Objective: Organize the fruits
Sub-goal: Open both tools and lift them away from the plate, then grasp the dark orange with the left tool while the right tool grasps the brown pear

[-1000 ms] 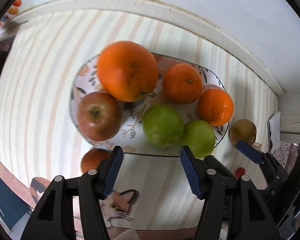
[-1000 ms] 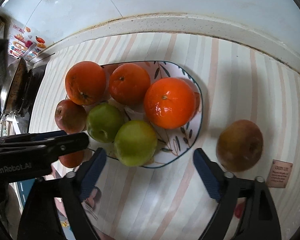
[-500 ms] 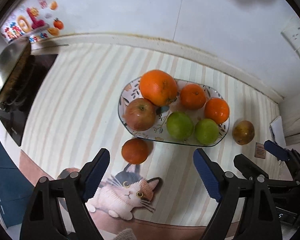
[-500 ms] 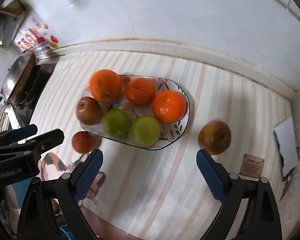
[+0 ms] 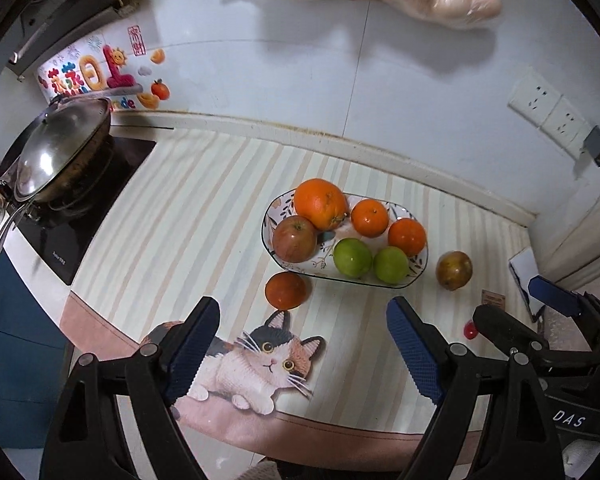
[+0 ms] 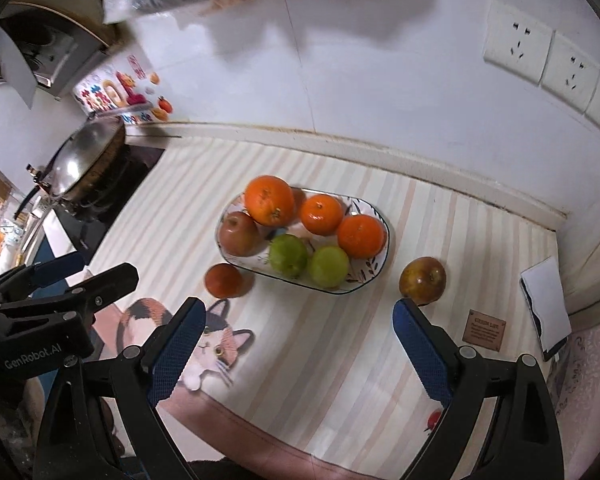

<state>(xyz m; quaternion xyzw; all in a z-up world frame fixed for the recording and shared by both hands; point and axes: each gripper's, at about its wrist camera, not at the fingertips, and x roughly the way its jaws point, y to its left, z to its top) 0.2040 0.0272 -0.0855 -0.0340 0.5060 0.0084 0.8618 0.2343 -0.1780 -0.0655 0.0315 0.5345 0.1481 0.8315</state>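
1. The left gripper (image 5: 302, 344) hangs above the near edge of the striped mat (image 5: 204, 224), its blue-padded fingers spread wide and holding nothing.
2. The right gripper (image 6: 298, 344) is likewise spread apart and empty, over the same near edge.
3. An oval patterned plate (image 6: 370, 274) sits in the middle of the mat and holds six fruits.
4. On the plate lie a big orange (image 6: 269, 200), two smaller oranges (image 6: 321, 215), a red apple (image 6: 238, 234) and two green apples (image 6: 288, 254).
5. A small reddish-orange fruit (image 6: 224, 280) rests on the mat just beside the plate's near left end.
6. A brownish fruit (image 6: 422, 280) lies on the mat near the plate's right end, apart from it.
7. A cat picture (image 5: 260, 364) is printed on the mat's near edge.
8. A lidded wok (image 5: 56, 148) stands on the stove at the far left.
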